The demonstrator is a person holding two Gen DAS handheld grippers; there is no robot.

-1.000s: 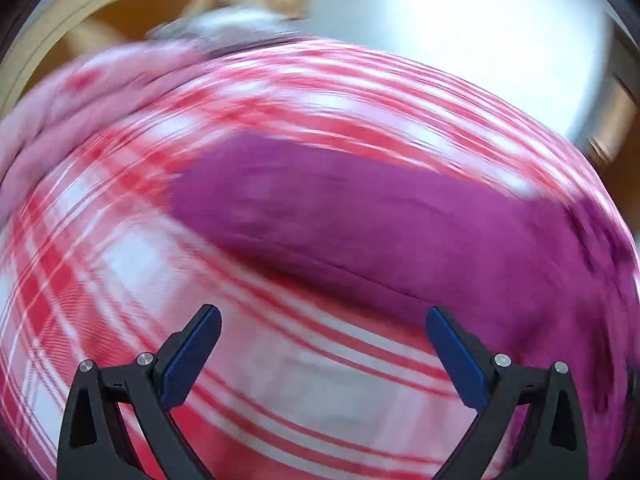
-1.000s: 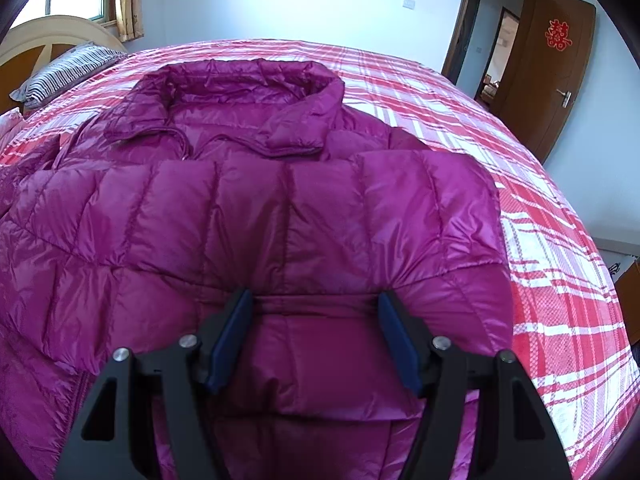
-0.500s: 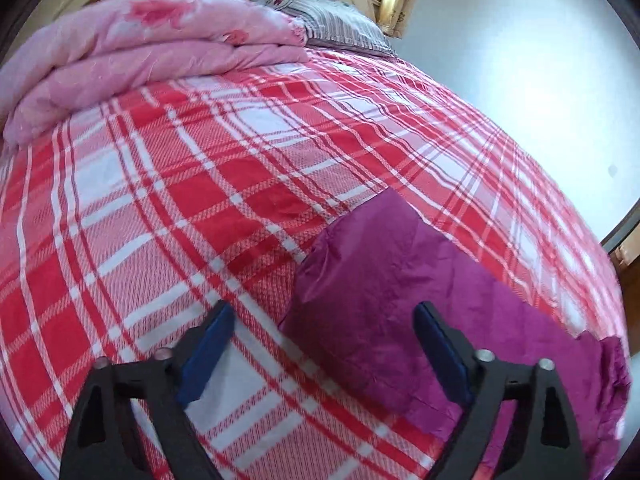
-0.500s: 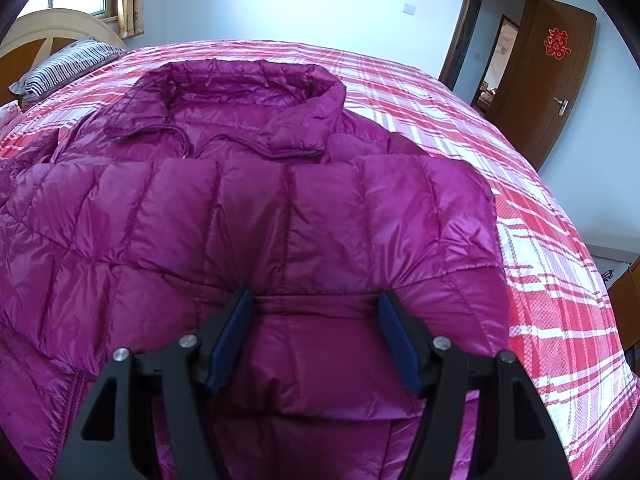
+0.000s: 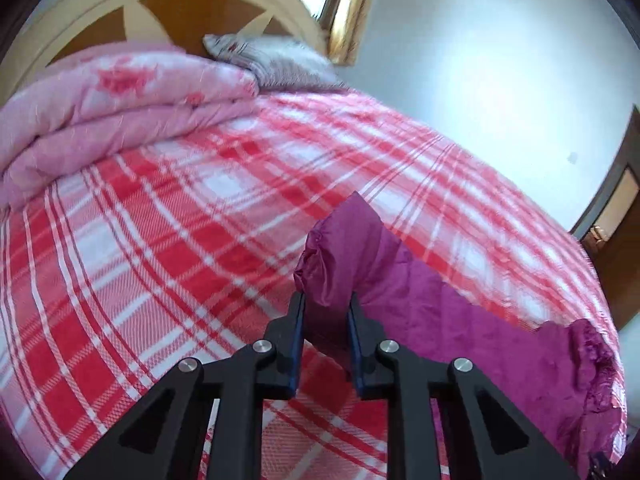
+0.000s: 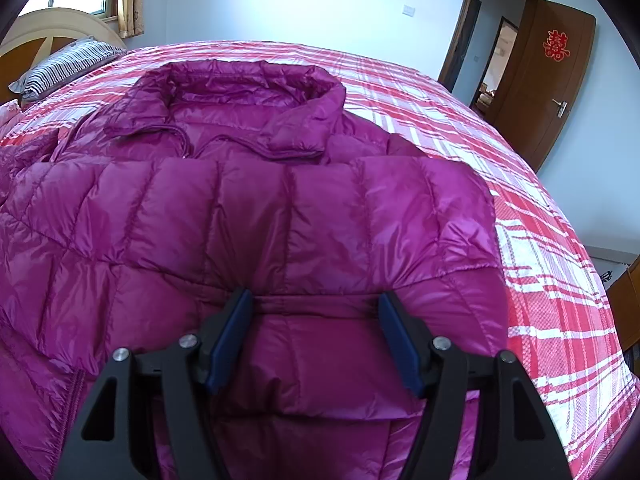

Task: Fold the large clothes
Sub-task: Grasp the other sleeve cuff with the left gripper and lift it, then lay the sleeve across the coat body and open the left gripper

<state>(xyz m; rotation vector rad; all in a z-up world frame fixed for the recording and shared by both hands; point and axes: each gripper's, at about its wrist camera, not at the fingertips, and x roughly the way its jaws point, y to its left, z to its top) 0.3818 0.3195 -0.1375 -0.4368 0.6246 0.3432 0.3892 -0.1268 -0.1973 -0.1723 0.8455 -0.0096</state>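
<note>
A magenta quilted puffer jacket (image 6: 256,216) lies spread on a bed, collar at the far end, with one sleeve folded across its chest. My right gripper (image 6: 316,304) is open and hovers over the folded sleeve's cuff, touching nothing that I can see. In the left wrist view my left gripper (image 5: 325,306) is shut on the cuff end of the jacket's other sleeve (image 5: 344,256), which is bunched up between the pads. That sleeve trails off to the right over the bed.
The bed has a red and white plaid sheet (image 5: 160,240). A folded pink quilt (image 5: 112,108) and a striped pillow (image 6: 68,64) lie by the wooden headboard (image 5: 172,12). A brown door (image 6: 560,80) stands open at the right.
My left gripper swung over to the sleeve's cuff end and closed on it. My right gripper stayed open and nearly still over the folded sleeve.
</note>
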